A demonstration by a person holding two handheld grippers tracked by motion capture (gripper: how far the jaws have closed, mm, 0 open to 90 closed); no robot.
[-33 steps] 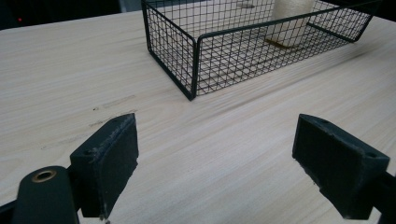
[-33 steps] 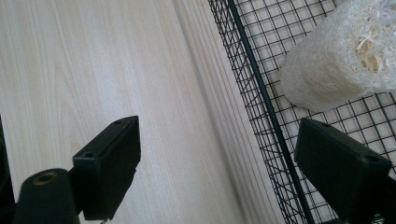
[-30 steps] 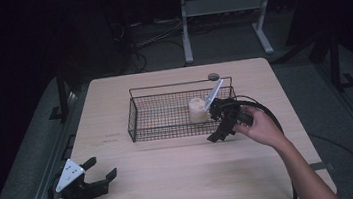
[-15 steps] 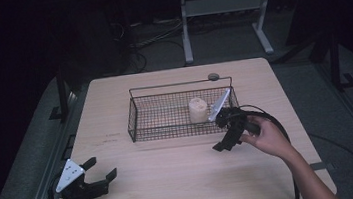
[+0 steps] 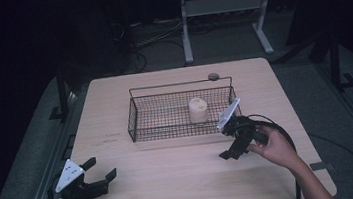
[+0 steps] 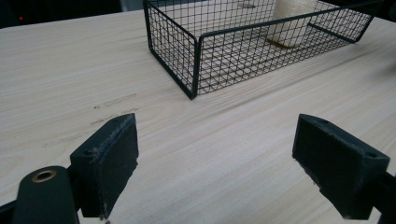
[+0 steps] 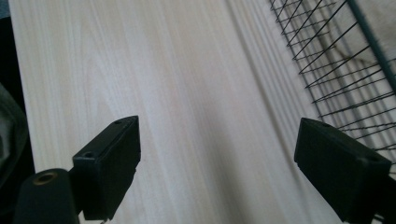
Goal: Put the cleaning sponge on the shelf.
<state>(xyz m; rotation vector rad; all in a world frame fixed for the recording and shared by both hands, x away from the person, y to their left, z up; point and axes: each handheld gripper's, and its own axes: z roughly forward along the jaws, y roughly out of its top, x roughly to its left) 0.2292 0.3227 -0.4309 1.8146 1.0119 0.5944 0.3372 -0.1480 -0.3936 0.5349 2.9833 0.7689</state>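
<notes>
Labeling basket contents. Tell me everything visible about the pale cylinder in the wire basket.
The cylinder is short, cream-white and matte, possibly a candle; the material can't be confirmed. Its top looks slightly uneven. It stands upright on the mesh floor of the black wire basket, toward the basket's right half, apart from the walls. In the left gripper view it shows through the mesh, its top cut off by the frame. Nothing else touches it; the right gripper is outside the basket over the table.
</notes>
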